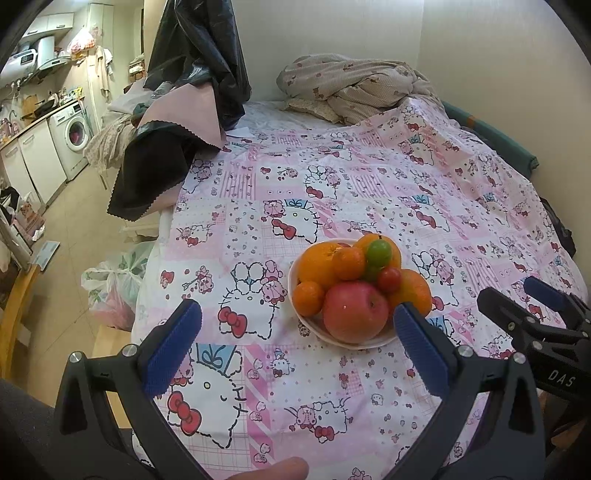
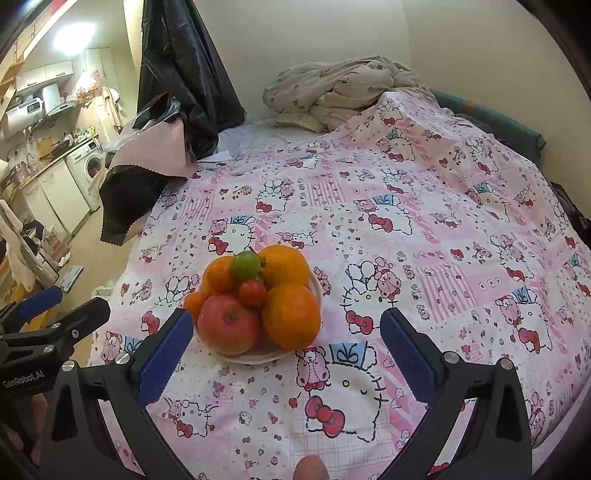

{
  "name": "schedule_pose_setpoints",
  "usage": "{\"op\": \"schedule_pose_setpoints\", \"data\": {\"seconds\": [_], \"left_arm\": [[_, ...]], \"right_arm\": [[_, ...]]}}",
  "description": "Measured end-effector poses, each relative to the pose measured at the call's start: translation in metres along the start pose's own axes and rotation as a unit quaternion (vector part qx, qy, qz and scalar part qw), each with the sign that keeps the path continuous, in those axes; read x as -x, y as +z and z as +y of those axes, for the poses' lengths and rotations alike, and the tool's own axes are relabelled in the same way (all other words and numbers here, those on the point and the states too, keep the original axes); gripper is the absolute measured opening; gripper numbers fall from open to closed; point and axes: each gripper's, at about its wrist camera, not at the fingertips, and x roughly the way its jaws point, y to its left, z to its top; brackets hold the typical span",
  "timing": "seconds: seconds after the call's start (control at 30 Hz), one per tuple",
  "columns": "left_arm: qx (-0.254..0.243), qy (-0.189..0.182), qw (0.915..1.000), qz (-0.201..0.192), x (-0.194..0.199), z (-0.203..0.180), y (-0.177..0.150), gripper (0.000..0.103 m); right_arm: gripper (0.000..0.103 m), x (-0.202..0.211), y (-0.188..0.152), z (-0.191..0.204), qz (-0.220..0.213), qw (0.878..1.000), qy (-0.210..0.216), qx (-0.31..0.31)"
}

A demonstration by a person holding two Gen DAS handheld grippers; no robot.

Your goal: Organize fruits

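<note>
Both hand-held grippers (image 1: 297,334) (image 2: 286,341) agape before heaped fruit bowl (image 1: 314,325).

Evenly and brightly lit indoors; blown-out ceiling lamp (image 2: 72,35) glare at upper left of right wrist view. Soft, faint shadows beneath bowl (image 1: 314,325). Strong fisheye bending, dark vignetted corners. Centre sharp; slight softness towards edges.

White letters "DAS" stand on the black body of the right gripper (image 1: 537,295), seen at the right edge of the left wrist view. White lettering "GenRobot.AI" stands on the black body of the left gripper (image 2: 62,306), at the left edge of the right wrist view. No other text can be read.
</note>
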Motion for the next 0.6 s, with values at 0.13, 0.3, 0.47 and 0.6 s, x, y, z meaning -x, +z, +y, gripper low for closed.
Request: {"op": "schedule_pose_setpoints", "data": {"seconds": [0.13, 0.3, 0.47, 0.6], "left_arm": [[0.0, 0.0, 1.0, -0.001, -0.0004, 0.0, -0.0004, 0.103], [0.001, 0.0, 1.0, -0.001, 0.0, 0.0004, -0.0007, 0.103], [0.002, -0.004, 1.0, -0.001, -0.0001, 0.0005, -0.0011, 0.103], [0.001, -0.004, 1.0, -0.002, 0.0002, -0.0001, -0.0007, 0.103]], "right_arm": [[0.103, -0.0001, 0.0002, 0.0, 0.0, 1.0, 0.0, 0.001], [0.103, -0.0001, 0.0005, -0.0002, 0.0, 1.0, -0.001, 0.0], [0.103, -0.0001, 0.0007, -0.0002, 0.0, 1.0, -0.001, 0.001], [0.103, -0.0003, 0.0009, -0.0013, 0.0, 1.0, -0.001, 0.0]]}}
